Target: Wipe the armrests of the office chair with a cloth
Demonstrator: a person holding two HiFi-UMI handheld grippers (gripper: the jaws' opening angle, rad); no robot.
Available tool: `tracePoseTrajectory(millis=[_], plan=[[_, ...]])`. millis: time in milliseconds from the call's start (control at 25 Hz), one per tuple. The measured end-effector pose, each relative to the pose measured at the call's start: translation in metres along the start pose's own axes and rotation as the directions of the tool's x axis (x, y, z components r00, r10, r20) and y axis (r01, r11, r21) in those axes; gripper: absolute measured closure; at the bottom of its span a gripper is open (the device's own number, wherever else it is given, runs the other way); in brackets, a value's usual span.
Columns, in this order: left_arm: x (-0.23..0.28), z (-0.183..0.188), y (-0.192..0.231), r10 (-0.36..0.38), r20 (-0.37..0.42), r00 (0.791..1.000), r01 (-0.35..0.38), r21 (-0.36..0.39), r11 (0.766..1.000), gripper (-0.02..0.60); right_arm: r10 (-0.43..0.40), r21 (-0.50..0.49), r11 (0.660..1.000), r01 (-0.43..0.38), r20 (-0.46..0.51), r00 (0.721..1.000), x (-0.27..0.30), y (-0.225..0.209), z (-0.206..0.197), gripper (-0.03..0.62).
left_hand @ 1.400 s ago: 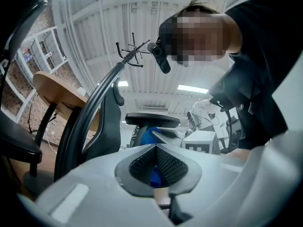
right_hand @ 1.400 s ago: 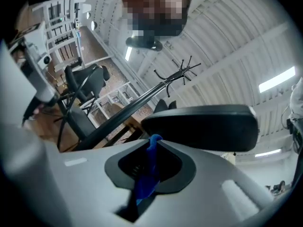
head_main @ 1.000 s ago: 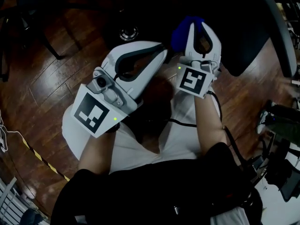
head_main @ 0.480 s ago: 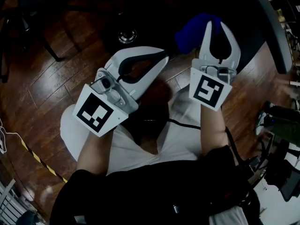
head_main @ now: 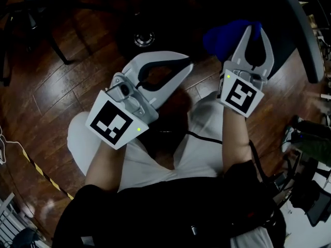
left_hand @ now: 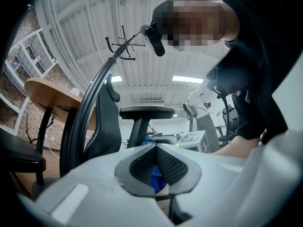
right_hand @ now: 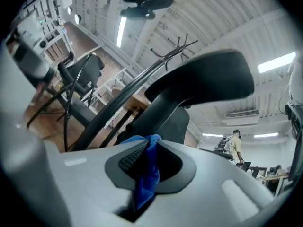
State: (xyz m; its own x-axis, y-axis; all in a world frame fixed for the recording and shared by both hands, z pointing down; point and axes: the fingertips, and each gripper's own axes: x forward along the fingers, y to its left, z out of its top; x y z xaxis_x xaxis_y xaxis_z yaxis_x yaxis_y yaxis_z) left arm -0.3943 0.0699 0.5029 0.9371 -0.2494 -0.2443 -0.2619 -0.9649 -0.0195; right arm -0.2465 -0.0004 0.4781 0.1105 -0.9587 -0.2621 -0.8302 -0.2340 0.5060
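My right gripper (head_main: 254, 26) is shut on a blue cloth (head_main: 226, 35), which bunches out to the left of its tips in the head view. In the right gripper view the cloth (right_hand: 147, 170) hangs pinched between the pads, and the office chair's black armrest (right_hand: 208, 82) looms just above and ahead of it. My left gripper (head_main: 187, 62) is shut with nothing in it and lies lower and to the left, over the person's lap. In the left gripper view its pads (left_hand: 166, 163) meet, and the armrest (left_hand: 147, 112) stands beyond on its post, beside the dark chair back (left_hand: 102, 124).
The chair's dark seat and curved grey frame (head_main: 305, 32) fill the upper right above a wooden floor (head_main: 46, 87). A caster hub (head_main: 144, 37) lies ahead. A round wooden table (left_hand: 47, 92) and a coat rack (left_hand: 122, 44) stand to the left. Cables and equipment (head_main: 305, 138) crowd the right.
My right gripper has risen and moved up and to the right in the head view, carrying the blue cloth toward the chair. The left gripper has only rolled a little.
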Motion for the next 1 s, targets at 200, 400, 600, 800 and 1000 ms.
tracePoseTrajectory(millis=[200,400,600,800,1000], plan=[[-0.003,0.001,0.002,0.010,0.006,1.000,-0.010,-0.004,1.000,0.580,0.047,-0.216,0.973,-0.086,-0.182,0.982,0.006,0.038,-0.043,0.565],[-0.004,-0.002,-0.001,0.010,-0.012,1.000,-0.010,-0.001,1.000,0.580,0.103,-0.221,0.960,-0.173,-0.297,0.949,-0.005,0.067,-0.064,0.562],[-0.008,0.003,0.002,0.026,0.001,1.000,-0.026,0.004,1.000,0.580,0.151,-0.152,0.964,-0.220,-0.367,0.918,-0.001,0.105,-0.100,0.560],[-0.014,0.005,0.003,0.033,0.001,0.999,-0.033,0.002,0.999,0.580,0.139,-0.177,0.962,-0.210,-0.344,0.928,0.002,0.115,-0.100,0.560],[-0.018,0.006,0.005,0.030,0.000,1.000,-0.030,0.015,0.999,0.580,0.167,-0.229,0.941,-0.250,-0.330,0.929,0.015,0.139,-0.082,0.560]])
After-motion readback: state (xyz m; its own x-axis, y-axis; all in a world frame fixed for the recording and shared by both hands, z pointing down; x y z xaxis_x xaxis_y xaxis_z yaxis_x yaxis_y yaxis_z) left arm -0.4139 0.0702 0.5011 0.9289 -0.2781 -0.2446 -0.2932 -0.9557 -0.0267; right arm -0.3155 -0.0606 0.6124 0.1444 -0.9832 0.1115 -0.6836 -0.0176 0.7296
